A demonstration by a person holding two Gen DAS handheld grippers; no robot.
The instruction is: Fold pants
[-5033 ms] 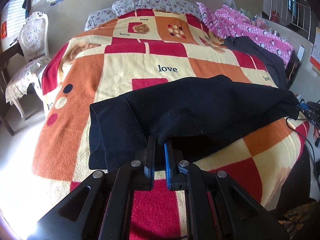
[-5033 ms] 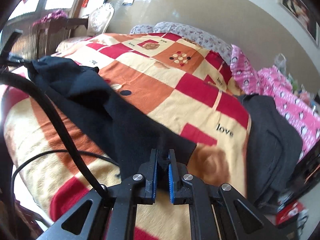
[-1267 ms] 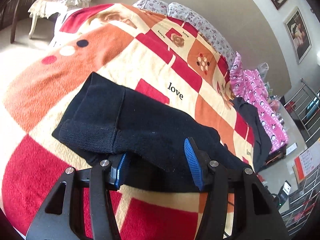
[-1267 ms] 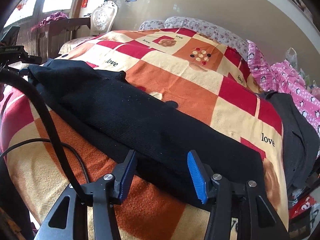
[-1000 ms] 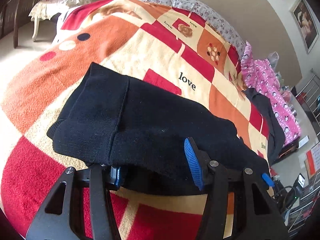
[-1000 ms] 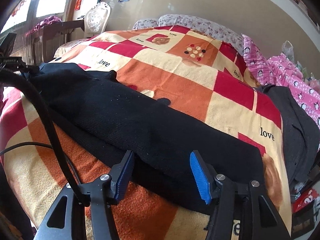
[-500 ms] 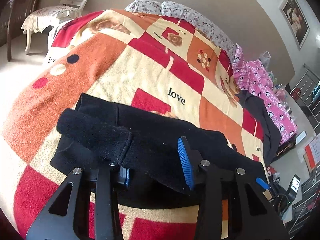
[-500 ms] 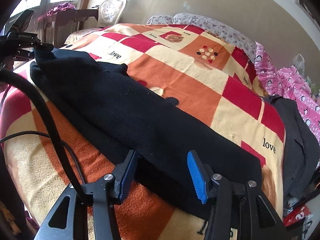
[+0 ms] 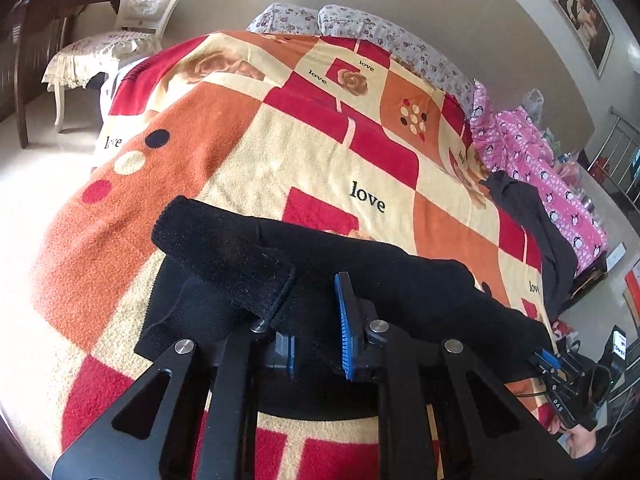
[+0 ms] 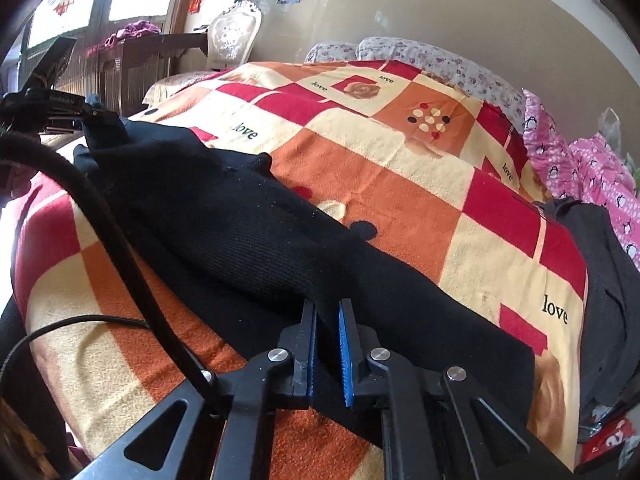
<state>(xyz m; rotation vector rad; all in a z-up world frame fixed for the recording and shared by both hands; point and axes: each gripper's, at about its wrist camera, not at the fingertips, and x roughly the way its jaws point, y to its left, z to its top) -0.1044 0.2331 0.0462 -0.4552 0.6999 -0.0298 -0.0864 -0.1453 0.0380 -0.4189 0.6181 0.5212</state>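
Nearest us, our left gripper (image 9: 316,344) and right gripper (image 10: 328,344) have just been closing, and each now pinches the near edge of the one pair of black pants (image 9: 380,276), which lies across the checked blanket (image 9: 248,160). Two floral pillows (image 9: 360,30) lie far. Only the left view shows a framed picture (image 9: 584,20).

Matt black knit pants (image 9: 400,276) on a fuzzy fleece blanket (image 9: 260,152).

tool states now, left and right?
Left tool: just been closing, pinching the black pants.
Right tool: just been closing, shut on the near edge of the pants.
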